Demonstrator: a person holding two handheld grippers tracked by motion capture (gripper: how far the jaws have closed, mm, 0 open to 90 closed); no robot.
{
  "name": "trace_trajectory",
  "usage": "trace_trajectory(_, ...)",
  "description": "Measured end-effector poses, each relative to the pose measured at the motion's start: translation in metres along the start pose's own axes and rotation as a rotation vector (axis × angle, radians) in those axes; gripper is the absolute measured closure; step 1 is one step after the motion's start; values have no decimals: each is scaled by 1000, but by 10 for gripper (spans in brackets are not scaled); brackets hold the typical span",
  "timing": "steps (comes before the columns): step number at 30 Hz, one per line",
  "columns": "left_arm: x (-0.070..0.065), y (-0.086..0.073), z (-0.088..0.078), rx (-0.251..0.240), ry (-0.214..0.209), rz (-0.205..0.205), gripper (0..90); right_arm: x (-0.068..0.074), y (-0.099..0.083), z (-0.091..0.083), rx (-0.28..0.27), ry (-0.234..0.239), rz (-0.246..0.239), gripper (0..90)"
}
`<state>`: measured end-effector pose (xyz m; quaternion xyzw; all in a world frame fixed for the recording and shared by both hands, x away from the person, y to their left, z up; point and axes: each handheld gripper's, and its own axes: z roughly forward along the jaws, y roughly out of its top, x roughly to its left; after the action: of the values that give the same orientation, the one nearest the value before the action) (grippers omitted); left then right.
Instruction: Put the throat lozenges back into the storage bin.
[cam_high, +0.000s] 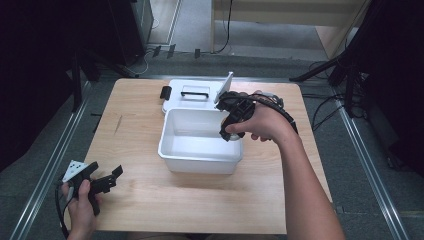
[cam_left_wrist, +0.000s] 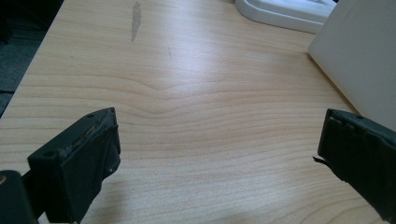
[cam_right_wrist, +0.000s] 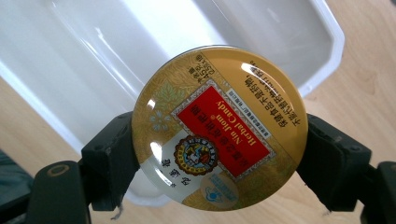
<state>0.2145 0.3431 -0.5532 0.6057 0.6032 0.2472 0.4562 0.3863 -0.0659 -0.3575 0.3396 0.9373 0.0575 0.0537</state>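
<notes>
Candy tin (cam_right_wrist: 219, 128) is clamped by its rim between the right gripper's (cam_right_wrist: 219, 158) jaws, poised over the near right corner of the white tub (cam_high: 172, 150), so it looks set to be dropped inside. The tub's lid (cam_high: 187, 95) lies just behind it on the table (cam_high: 135, 200), out of the way. Left gripper (cam_left_wrist: 219, 154) idles off at the table's near left corner, jaws spread on nothing.
</notes>
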Motion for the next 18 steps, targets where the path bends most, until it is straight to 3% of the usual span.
trace_trajectory(3,0,0,0,0,1,-2,0,4,4,3,-17,-12,-62,207)
trace_trajectory(5,0,0,0,0,1,-2,0,5,5,4,-26,-9,-65,206)
trace_trajectory(6,0,0,0,-1,0,-2,0,6,6,4,-32,-6,-88,206)
trace_trajectory(7,0,0,0,-1,0,-3,0,9,7,7,-47,-5,-142,206)
trace_trajectory(8,0,0,0,0,0,-3,0,9,7,7,-47,-5,-142,206)
trace_trajectory(11,0,0,0,0,0,-4,0,14,7,9,-73,-12,-261,206)
trace_trajectory(15,1,0,0,-1,0,-9,0,16,9,9,-80,-32,-350,206)
trace_trajectory(18,1,0,0,-2,-2,-9,0,18,9,10,-73,-41,-390,206)
